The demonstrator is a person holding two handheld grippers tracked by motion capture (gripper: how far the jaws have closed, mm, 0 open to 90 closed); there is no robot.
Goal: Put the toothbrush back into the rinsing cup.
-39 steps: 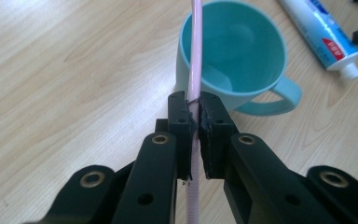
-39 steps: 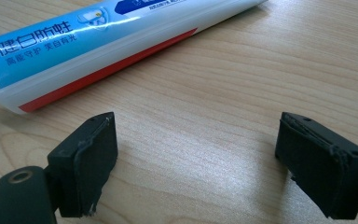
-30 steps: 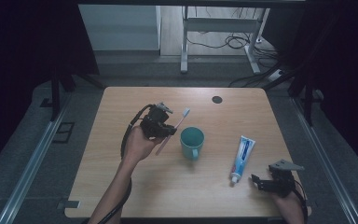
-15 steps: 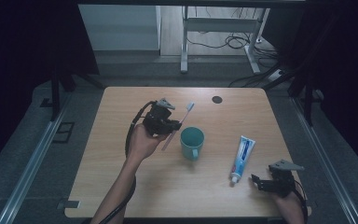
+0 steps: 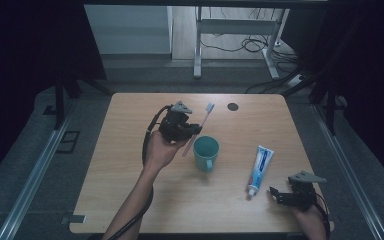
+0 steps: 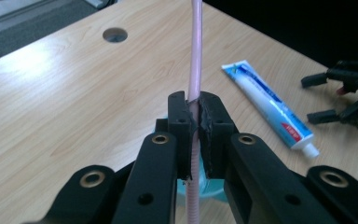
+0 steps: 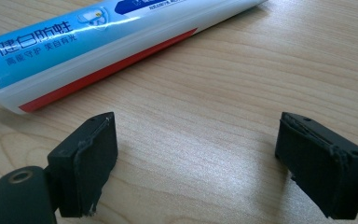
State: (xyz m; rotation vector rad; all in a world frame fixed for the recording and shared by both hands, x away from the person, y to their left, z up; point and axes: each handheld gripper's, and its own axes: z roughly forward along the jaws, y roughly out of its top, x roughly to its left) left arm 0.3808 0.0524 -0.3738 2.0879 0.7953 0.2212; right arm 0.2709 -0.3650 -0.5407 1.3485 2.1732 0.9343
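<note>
L hand-held gripper clamped mid-handle on toothbrush | we judge it light, stiff, slick | cup at 5 o'clock | R hand-held gripper apart, near toothpaste

The counter is pale wood-grain laminate, smooth with a soft sheen. The toothpaste tube looks like glossy plastic. The toothbrush handle is smooth pink plastic. The left tongs are matt black plastic with rough-edged pads and brass-coloured metal eyelets.
</note>
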